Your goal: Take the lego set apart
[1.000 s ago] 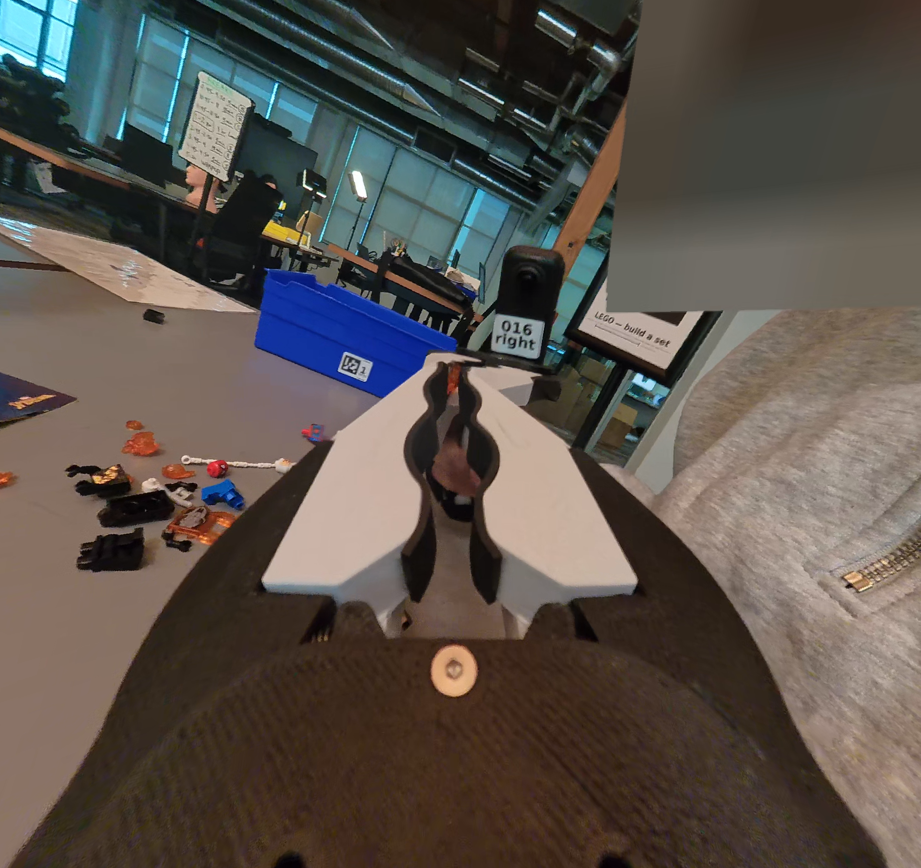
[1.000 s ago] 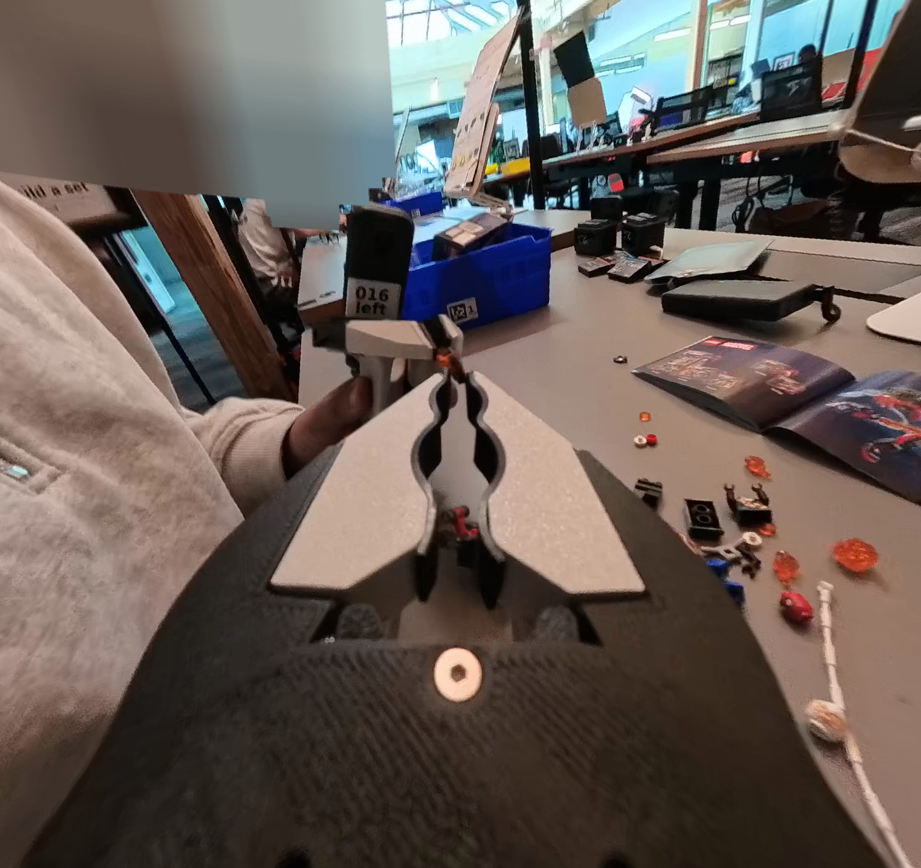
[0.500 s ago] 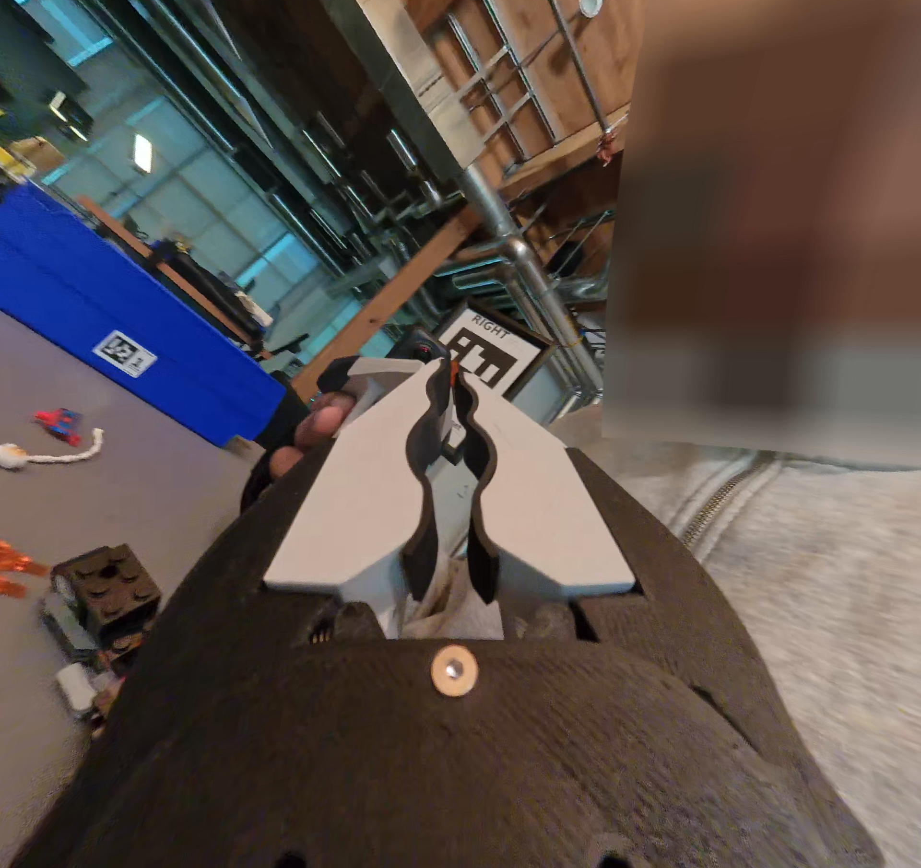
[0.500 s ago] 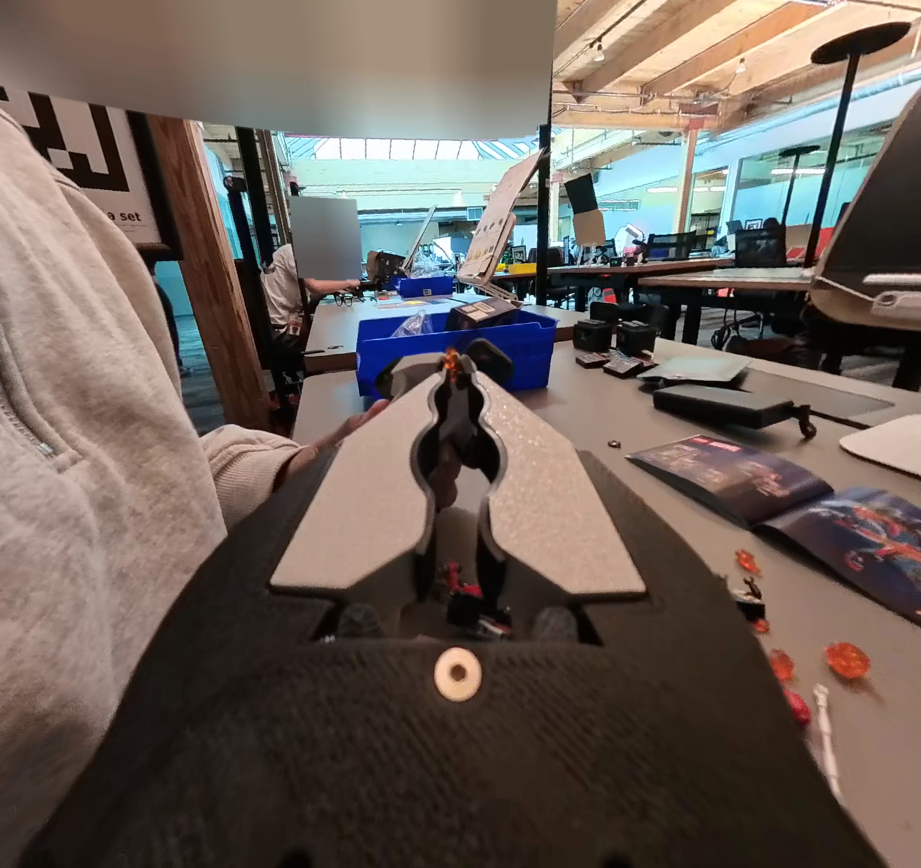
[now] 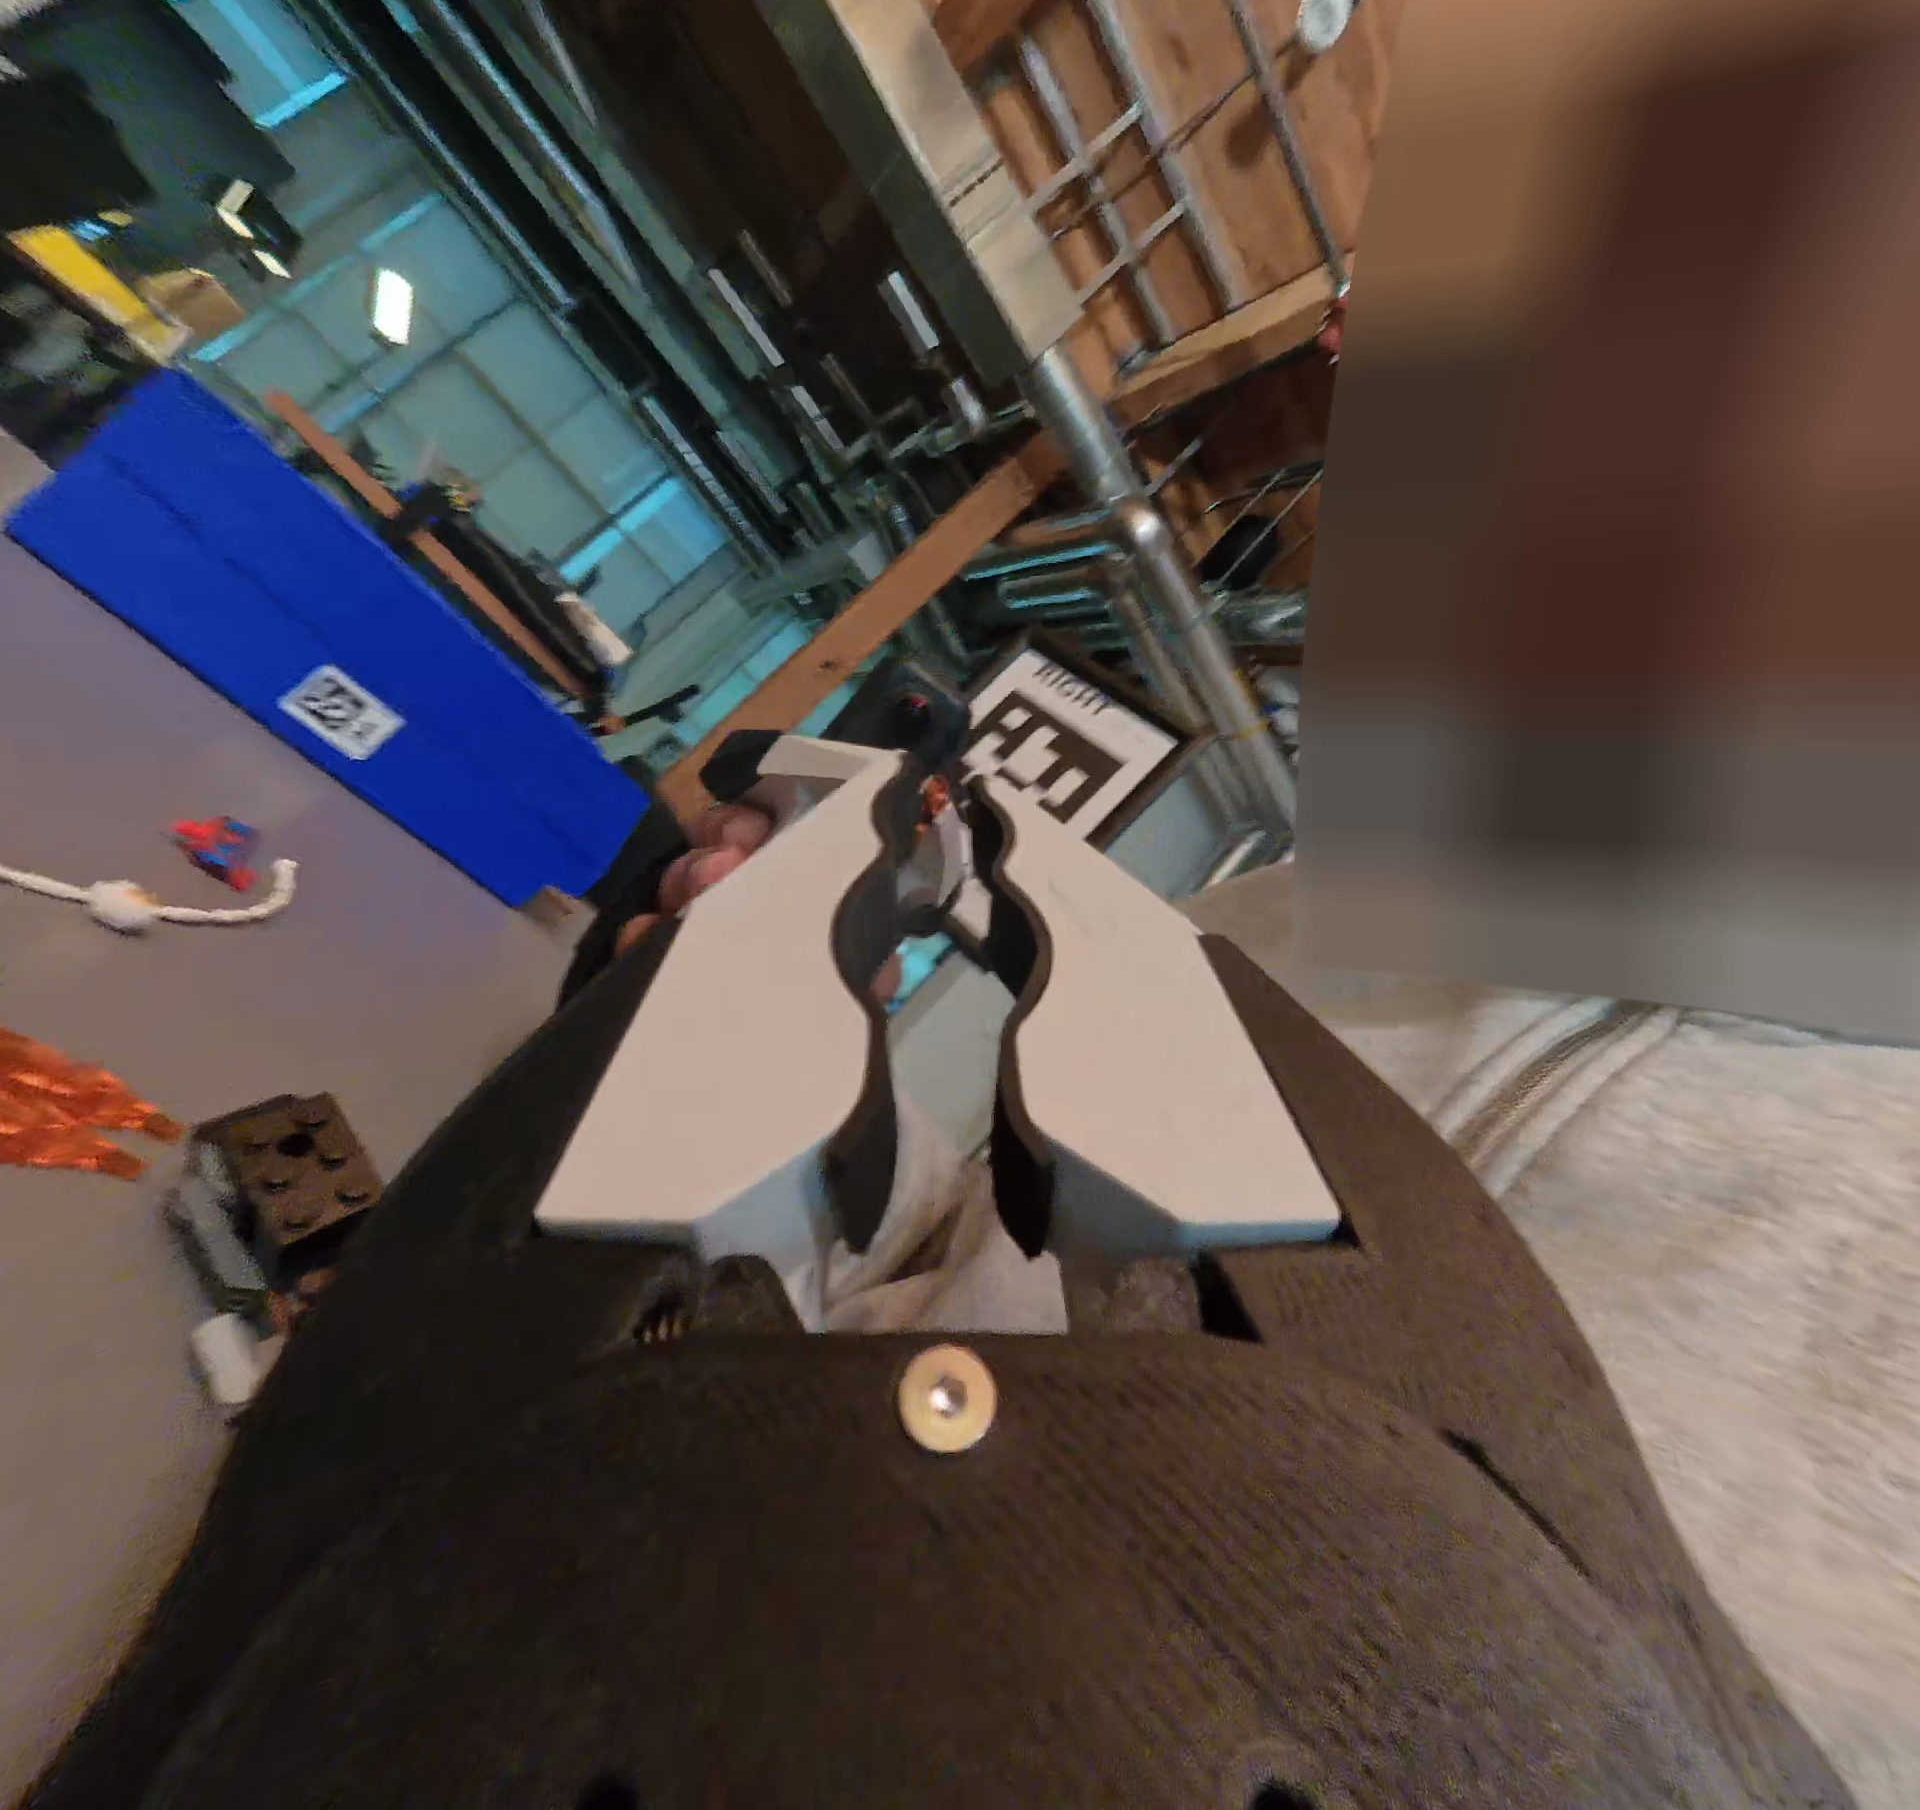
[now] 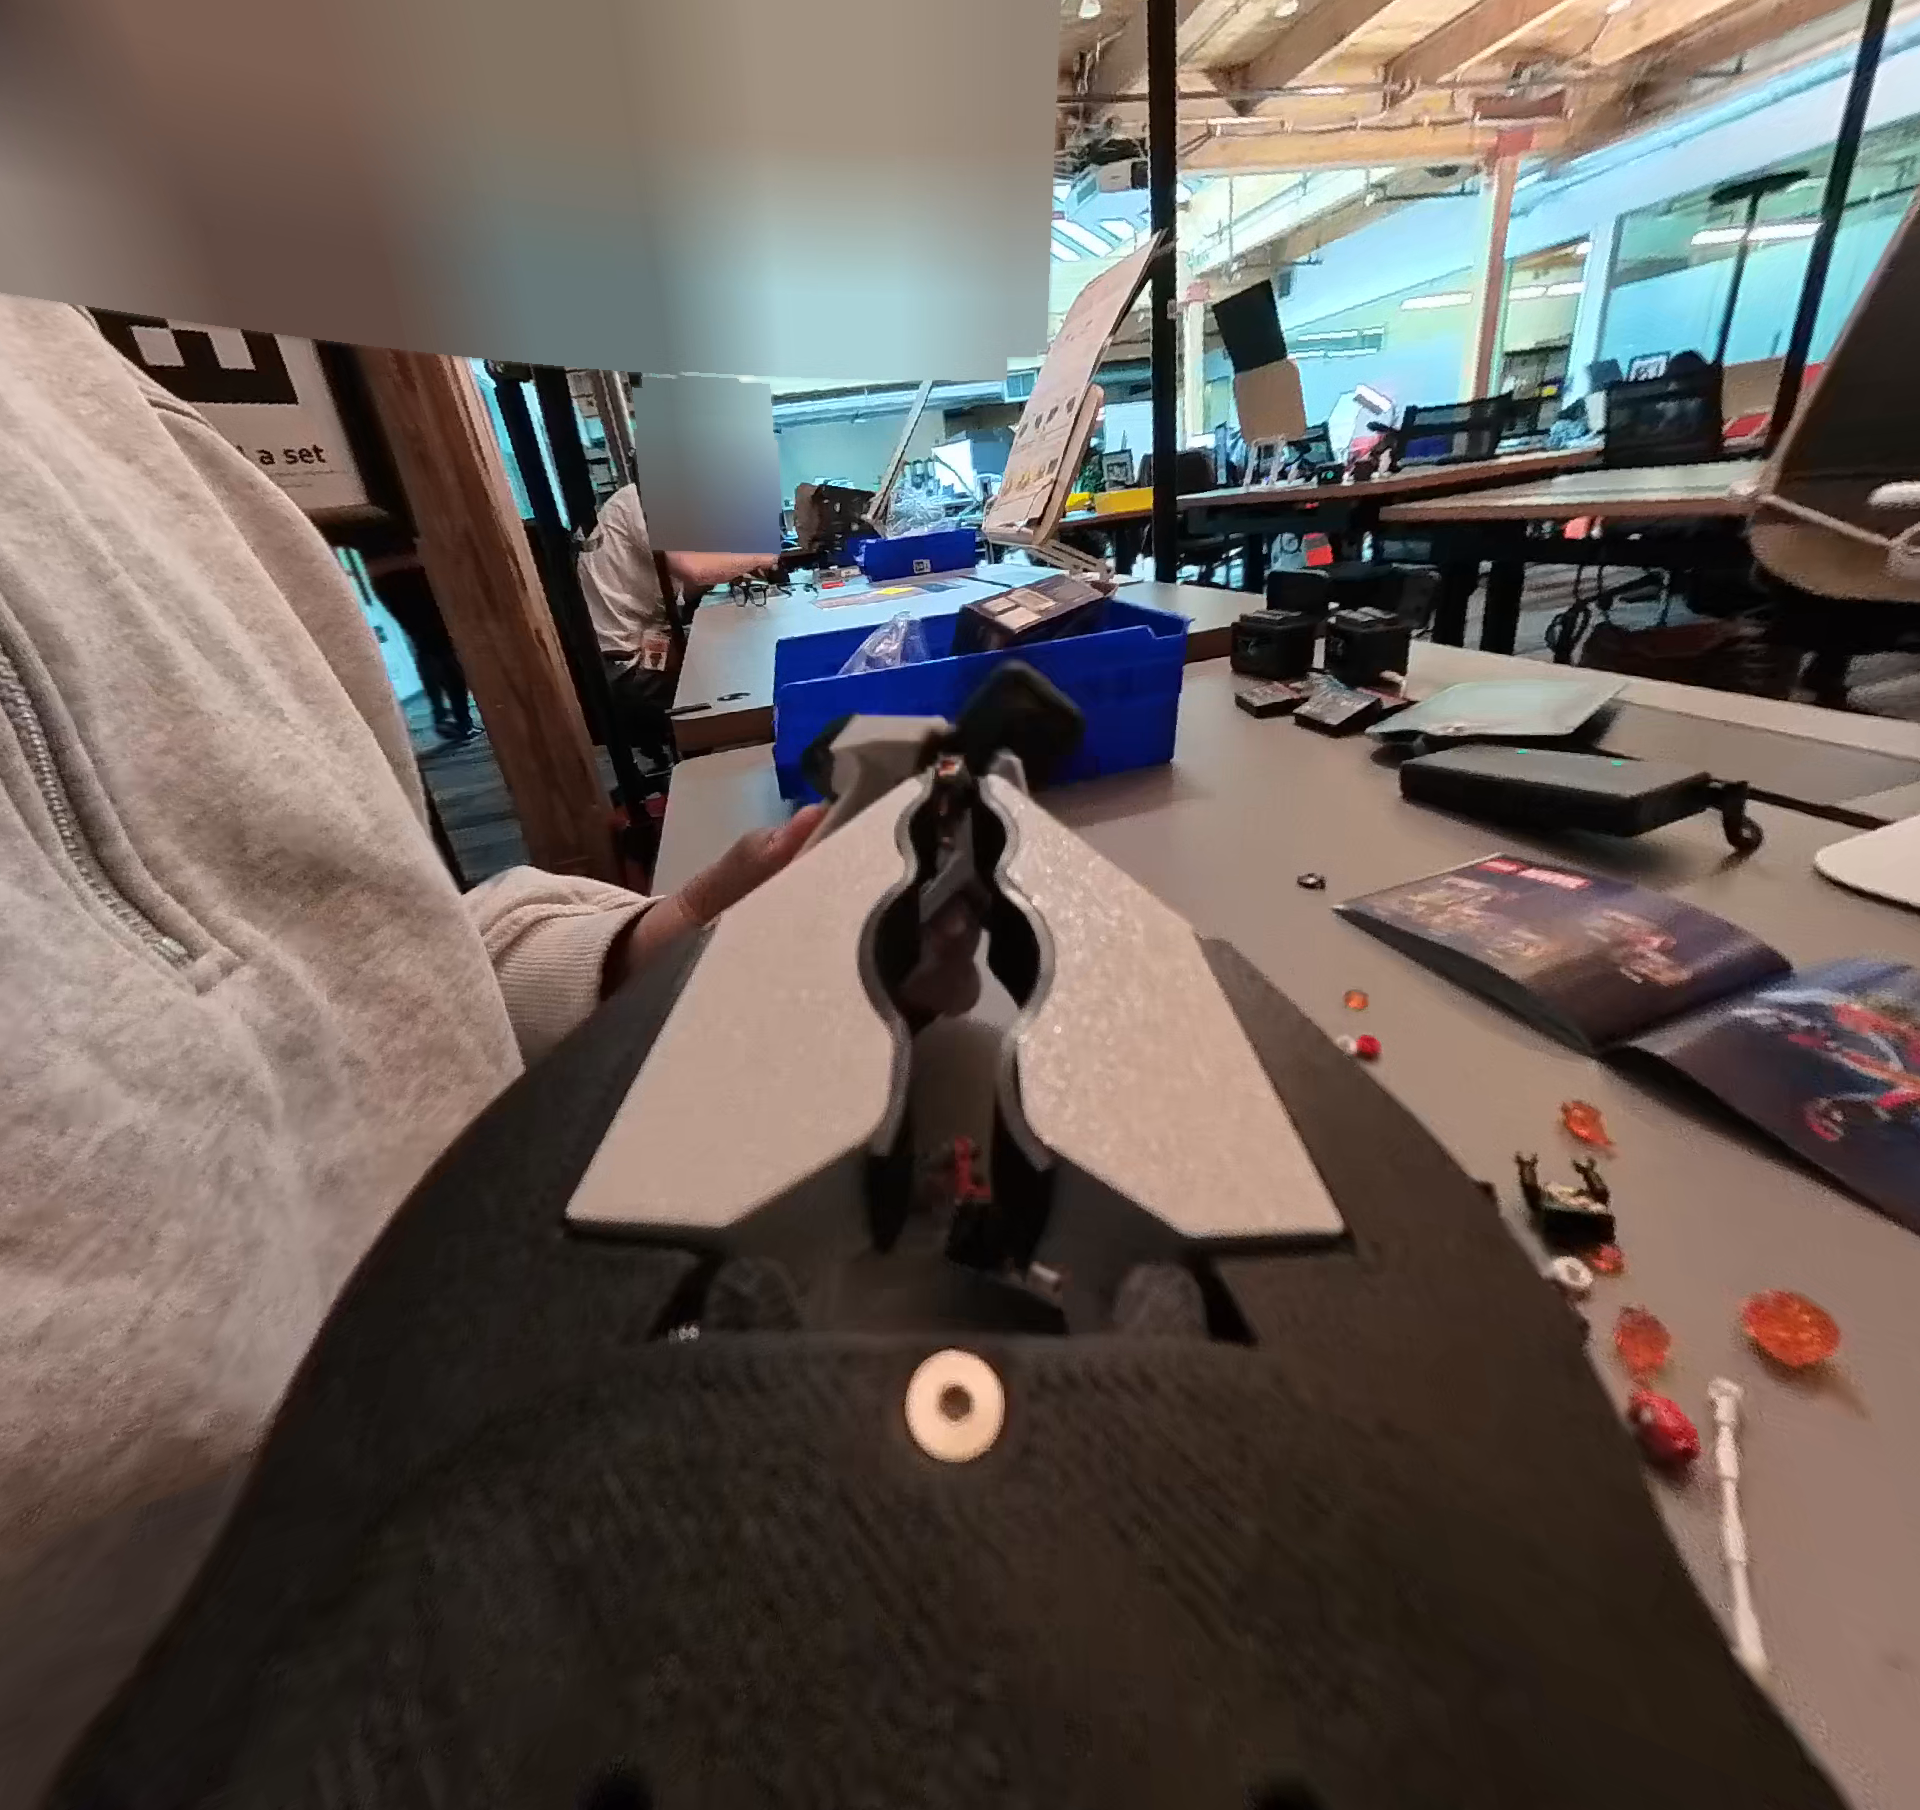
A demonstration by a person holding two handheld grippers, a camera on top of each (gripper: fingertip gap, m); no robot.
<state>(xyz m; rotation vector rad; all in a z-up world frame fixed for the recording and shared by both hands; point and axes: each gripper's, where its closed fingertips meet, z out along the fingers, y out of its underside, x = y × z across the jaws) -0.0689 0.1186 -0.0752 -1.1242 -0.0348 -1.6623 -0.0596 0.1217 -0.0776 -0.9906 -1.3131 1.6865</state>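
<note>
Both grey two-finger tongs are up in the air in front of the person in the grey zip top, tip to tip. The left gripper (image 5: 940, 804) has its jaws nearly shut on a tiny orange and dark lego bit (image 5: 932, 796) right at its tip. The right gripper (image 6: 954, 792) pinches the same small lego bit from the other side, jaws close together too.

A second ago the left tongs looked out level over the grey table (image 5: 343, 971). Now they have tipped up and rolled, so the ceiling pipes fill that view and the blue plastic bin (image 5: 312, 659) has slid off to the left. The right tongs have lifted as well. I think this is a twist and pull to snap the bit in two, and it has not come apart yet.

Below lie loose pieces already taken off: a black studded brick (image 5: 296, 1173), clear orange flame pieces (image 6: 1789, 1328), a white string piece (image 6: 1733, 1506), near the dark blue instruction booklet (image 6: 1558, 950)
</note>
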